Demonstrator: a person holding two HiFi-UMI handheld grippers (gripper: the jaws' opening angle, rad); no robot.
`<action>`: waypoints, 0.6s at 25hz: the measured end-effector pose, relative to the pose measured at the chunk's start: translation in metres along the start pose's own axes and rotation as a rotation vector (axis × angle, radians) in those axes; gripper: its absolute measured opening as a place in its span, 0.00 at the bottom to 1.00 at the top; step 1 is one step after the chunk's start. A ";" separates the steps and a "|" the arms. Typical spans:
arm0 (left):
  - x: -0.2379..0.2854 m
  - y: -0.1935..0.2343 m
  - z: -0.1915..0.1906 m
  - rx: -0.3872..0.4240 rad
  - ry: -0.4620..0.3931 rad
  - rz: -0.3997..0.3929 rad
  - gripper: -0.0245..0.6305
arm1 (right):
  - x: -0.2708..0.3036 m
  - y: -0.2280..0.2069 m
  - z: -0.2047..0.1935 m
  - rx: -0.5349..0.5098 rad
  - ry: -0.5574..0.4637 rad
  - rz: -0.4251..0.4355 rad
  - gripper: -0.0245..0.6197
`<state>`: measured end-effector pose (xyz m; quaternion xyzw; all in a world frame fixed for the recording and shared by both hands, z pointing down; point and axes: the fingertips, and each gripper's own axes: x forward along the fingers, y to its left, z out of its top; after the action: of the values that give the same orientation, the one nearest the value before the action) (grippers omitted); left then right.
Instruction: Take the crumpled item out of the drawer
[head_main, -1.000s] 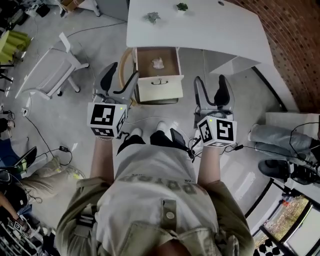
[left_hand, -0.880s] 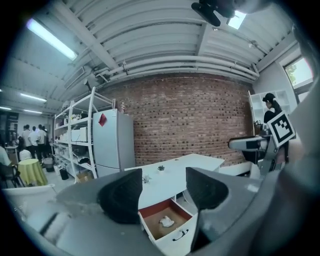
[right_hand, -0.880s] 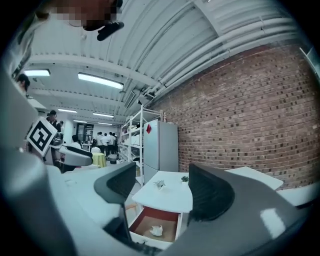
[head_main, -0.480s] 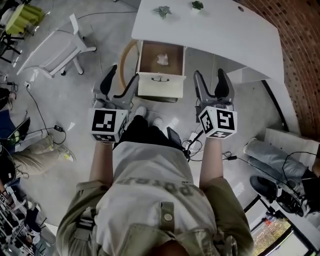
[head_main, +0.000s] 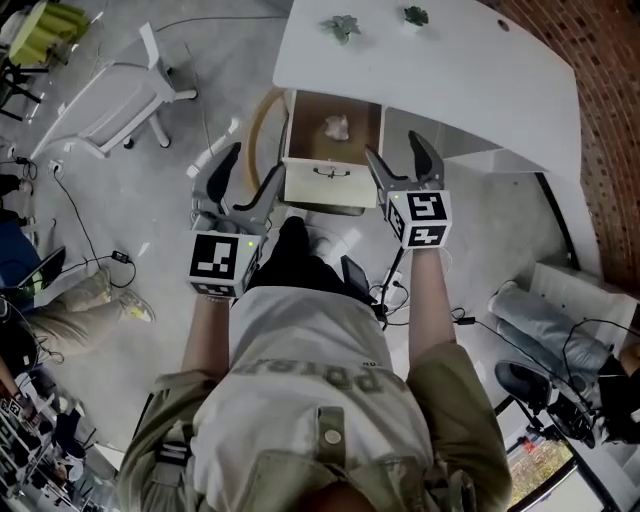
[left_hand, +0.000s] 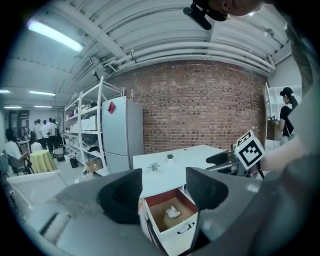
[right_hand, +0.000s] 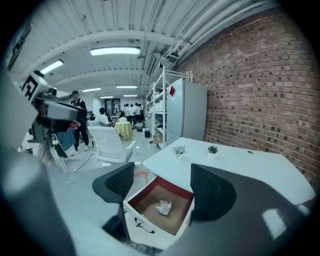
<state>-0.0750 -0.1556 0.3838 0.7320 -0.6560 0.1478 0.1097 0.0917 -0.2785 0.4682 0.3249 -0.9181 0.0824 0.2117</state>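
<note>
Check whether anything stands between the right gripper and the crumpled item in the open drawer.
Nothing visible does. The crumpled item lies alone and uncovered on the floor of the drawer, which stands open. The right gripper, its fingers opening with nothing between them, hovers by the drawer's front right corner.

This is an open-plan lab or workshop office in an industrial building, with a bare brick wall, exposed ceiling pipes and strip lights. Metal shelving racks and a tall white cabinet stand along one side. A group of people stands far back. Cables trail over the grey concrete floor near a white chair and a white surface with small plants and a drawer.
</note>
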 end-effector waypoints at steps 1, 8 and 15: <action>0.005 0.005 0.000 0.002 0.002 0.001 0.47 | 0.015 0.001 -0.006 -0.013 0.032 0.015 0.58; 0.028 0.026 -0.008 0.000 0.001 -0.019 0.48 | 0.105 0.012 -0.069 -0.102 0.260 0.106 0.59; 0.061 0.044 -0.041 -0.068 0.045 -0.009 0.47 | 0.180 0.019 -0.146 -0.168 0.444 0.184 0.60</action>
<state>-0.1157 -0.2024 0.4423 0.7272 -0.6548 0.1412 0.1498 0.0027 -0.3227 0.6783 0.1954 -0.8784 0.0940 0.4259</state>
